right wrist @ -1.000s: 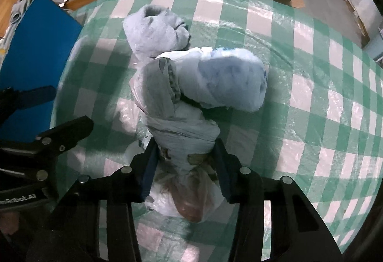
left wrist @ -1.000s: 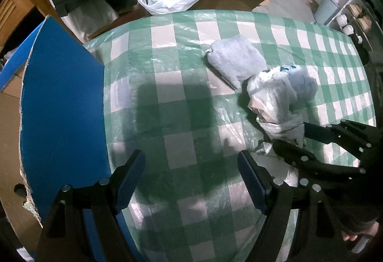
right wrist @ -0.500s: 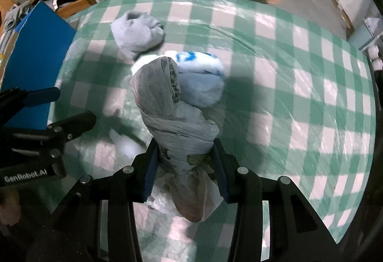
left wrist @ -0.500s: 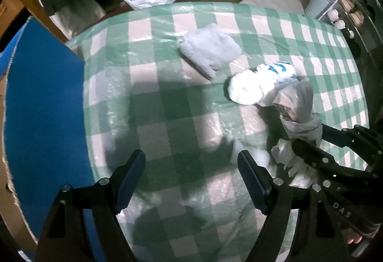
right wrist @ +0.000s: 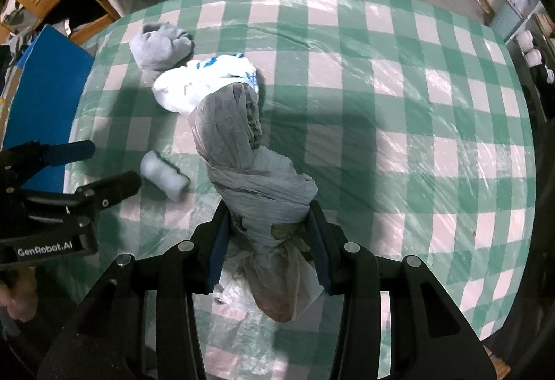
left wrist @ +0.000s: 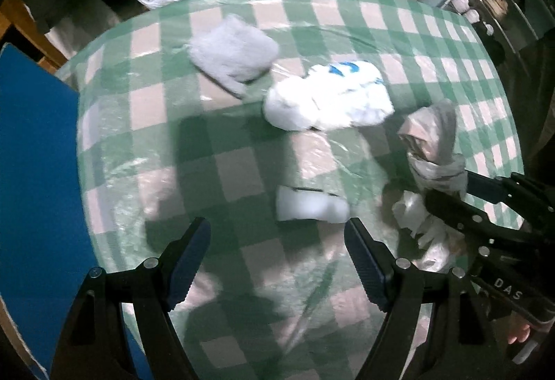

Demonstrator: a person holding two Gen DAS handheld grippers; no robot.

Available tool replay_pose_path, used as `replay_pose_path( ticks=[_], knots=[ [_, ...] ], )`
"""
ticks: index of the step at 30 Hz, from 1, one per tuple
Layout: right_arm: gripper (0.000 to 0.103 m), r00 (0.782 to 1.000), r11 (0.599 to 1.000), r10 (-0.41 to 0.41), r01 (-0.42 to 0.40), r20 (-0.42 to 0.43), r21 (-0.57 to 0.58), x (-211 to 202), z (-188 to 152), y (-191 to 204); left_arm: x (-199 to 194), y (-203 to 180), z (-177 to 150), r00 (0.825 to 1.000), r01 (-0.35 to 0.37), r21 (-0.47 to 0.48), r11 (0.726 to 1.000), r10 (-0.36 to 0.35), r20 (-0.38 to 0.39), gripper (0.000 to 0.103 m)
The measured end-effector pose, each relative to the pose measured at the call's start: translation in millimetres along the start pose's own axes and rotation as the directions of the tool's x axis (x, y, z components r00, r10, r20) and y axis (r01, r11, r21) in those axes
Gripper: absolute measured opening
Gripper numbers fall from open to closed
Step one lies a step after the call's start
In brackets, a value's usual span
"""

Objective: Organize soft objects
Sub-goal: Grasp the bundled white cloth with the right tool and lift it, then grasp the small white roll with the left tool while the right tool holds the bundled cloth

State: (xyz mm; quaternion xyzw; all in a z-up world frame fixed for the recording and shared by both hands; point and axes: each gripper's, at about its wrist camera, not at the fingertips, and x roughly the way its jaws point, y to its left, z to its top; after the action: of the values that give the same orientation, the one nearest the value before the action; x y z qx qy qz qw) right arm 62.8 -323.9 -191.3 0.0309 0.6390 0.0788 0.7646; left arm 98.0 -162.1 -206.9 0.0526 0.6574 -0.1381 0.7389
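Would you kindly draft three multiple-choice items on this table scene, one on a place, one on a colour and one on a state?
1. Where does the small white roll lie?
A. on the checked tablecloth, ahead of the left gripper
B. inside the teal box
C. on the blue board

2. What colour marks show on the white bundle?
A. red
B. blue
C. yellow

3. What state is the right gripper in?
A. open and empty
B. out of view
C. shut on the grey wrapped bundle

Answers: 1 A, the roll rests on the cloth just beyond the open jaws. 2 B, blue streaks cross its top. 3 C, both jaws press the bundle's sides.
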Motion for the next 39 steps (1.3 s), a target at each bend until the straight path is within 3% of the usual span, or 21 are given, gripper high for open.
replay_pose_path(
  ticks=[15,19,21,24,27,28,31,39],
  knots=[
    [0.042,1.0,1.0,0.004,-0.004,-0.012,0.013,12.3,2.1,-2.9,26.1,-20.9,-1.0,0.999,0.004,0.018,1.0,-0.003,-0.038,0.081],
    [0.042,1.0,1.0,0.006,-0.006,-0.013,0.017,12.4,0.5,-5.4,28.0,-19.9,3.0,1.0,0.009,0.028,1.0,-0.008,-0.015,0.08],
    [0.042,1.0,1.0,0.006,-0.006,-0.015,0.02,12.2,-0.2,-7.7,27.7,-22.5,3.7,1.0,0.0,0.042,0.999,0.0,-0.003,0.073],
    [0.042,1.0,1.0,0.005,-0.004,-0.015,0.019,13.1,0.2,-7.3,27.7,-30.7,3.8,1.0,-0.013,0.07,0.997,0.012,0.01,0.049],
    [0.042,1.0,1.0,0.003,-0.003,-0.016,0.016,13.2,0.6,-6.2,26.6,-33.3,1.8,1.0,-0.007,0.071,0.997,0.006,0.016,0.039],
    [0.042,1.0,1.0,0.002,-0.002,-0.016,0.014,13.1,0.9,-5.3,23.8,-36.5,-1.4,1.0,-0.01,0.072,0.997,0.008,0.018,0.029],
    [0.042,1.0,1.0,-0.004,0.004,-0.012,0.009,12.3,2.2,-2.0,21.1,-33.6,-6.7,1.0,0.007,0.073,0.997,-0.009,0.02,0.024],
    [0.042,1.0,1.0,-0.006,0.006,0.008,-0.008,4.7,0.2,4.6,2.8,-22.6,-14.1,0.997,0.027,0.086,0.996,-0.032,0.064,0.023]
  ],
)
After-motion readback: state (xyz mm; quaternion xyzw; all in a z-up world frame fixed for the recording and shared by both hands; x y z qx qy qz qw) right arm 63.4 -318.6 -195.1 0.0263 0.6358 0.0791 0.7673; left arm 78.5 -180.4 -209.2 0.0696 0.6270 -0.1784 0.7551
